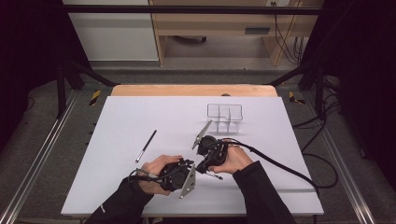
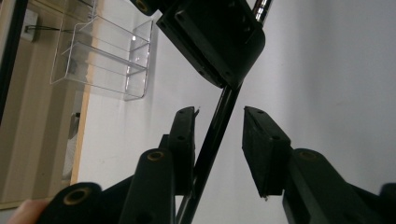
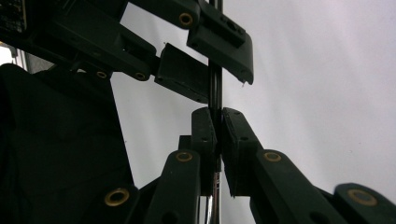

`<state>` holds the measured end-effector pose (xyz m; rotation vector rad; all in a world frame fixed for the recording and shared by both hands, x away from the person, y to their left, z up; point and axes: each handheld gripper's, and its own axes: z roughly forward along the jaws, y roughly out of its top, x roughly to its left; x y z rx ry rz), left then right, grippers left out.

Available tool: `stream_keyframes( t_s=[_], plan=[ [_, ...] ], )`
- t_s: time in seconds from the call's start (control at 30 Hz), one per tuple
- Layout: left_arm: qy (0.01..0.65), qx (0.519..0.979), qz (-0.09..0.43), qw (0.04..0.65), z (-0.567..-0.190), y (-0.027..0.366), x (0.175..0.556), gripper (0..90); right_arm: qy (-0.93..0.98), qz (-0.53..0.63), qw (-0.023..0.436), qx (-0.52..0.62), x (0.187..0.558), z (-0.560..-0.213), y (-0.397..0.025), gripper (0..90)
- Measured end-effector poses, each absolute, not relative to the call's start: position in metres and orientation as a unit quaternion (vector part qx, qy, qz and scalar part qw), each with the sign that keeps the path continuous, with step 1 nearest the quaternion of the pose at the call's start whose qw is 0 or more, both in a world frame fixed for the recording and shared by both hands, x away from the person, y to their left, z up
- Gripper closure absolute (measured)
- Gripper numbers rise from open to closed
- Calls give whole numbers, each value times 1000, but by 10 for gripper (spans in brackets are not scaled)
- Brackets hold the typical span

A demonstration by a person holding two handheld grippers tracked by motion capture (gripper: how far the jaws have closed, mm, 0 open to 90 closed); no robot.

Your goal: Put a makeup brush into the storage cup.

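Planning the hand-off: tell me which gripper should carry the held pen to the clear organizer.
Right. The right gripper is shut on the dark pen and sits nearer the clear organizer; the left gripper stands open around the pen, not clamping it.
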<state>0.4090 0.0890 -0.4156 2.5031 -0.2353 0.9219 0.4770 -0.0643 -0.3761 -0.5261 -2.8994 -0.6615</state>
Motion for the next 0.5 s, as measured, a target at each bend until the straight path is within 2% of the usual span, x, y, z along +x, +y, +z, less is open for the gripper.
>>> stream_keyframes(
  t_s=[0.2, 0.4, 0.43, 0.5],
  plan=[
    [-99, 908, 343, 217, -416, 88, 408, 746, -959, -215, 64, -171, 476, -377, -63, 843],
    [-114, 909, 345, 206, -419, 86, 407, 789, -961, -211, 66, -168, 477, -378, -63, 843],
    [-142, 903, 349, 208, -417, 84, 410, 794, -961, -211, 65, -168, 477, -378, -63, 843],
    [-120, 909, 346, 202, -419, 85, 406, 803, -961, -211, 66, -168, 477, -378, -63, 843]
  ],
)
